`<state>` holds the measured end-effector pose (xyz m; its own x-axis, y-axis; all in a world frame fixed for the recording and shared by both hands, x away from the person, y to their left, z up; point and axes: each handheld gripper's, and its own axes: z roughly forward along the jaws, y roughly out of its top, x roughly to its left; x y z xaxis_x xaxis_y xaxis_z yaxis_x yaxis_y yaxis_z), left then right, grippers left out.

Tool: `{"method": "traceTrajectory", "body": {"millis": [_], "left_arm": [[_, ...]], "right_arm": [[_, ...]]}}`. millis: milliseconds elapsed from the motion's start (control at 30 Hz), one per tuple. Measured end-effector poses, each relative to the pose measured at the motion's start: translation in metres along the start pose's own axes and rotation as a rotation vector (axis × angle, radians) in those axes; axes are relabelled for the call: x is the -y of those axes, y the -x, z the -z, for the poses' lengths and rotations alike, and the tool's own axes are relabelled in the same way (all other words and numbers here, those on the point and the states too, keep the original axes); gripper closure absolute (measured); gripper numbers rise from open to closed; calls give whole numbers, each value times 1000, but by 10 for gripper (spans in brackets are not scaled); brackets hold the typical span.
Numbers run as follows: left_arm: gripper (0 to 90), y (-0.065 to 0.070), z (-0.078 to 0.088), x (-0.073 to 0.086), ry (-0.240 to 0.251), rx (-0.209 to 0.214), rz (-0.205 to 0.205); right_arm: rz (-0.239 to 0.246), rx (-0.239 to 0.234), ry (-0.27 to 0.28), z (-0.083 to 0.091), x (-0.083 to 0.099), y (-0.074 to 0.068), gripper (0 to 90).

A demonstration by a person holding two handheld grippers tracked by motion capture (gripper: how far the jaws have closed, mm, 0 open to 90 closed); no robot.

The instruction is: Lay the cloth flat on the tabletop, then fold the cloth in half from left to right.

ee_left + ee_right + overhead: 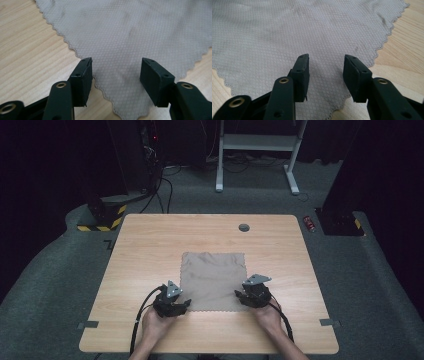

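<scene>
A grey cloth with scalloped edges lies flat in the middle of the wooden table. My left gripper sits at the cloth's near left corner. In the left gripper view its jaws stand open on either side of that corner of the cloth, not pressing it. My right gripper sits at the near right corner. In the right gripper view its jaws are open over the cloth, with the corner's tip just below them. A hand holds each gripper from the near edge.
A round cable hole sits near the table's far edge. Two tape marks lie at the near corners. On the floor behind stand a white frame, a black-and-yellow striped base and a small red object.
</scene>
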<state>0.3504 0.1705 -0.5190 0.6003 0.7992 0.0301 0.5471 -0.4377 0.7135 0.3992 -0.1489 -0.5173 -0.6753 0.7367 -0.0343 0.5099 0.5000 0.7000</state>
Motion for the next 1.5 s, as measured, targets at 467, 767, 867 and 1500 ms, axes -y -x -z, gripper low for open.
{"method": "traceTrajectory", "body": {"millis": [467, 767, 867, 1500], "left_arm": [[428, -4, 16, 16, 38, 52, 32], [421, -37, 13, -8, 74, 62, 160], [416, -45, 8, -14, 65, 49, 157], [399, -63, -14, -26, 4, 6, 174]], "right_arm": [[-93, 47, -8, 4, 4, -8, 476], [-104, 10, -5, 2, 0, -15, 518], [-118, 17, -9, 2, -2, -23, 542], [-19, -54, 15, -13, -18, -70, 554]]}}
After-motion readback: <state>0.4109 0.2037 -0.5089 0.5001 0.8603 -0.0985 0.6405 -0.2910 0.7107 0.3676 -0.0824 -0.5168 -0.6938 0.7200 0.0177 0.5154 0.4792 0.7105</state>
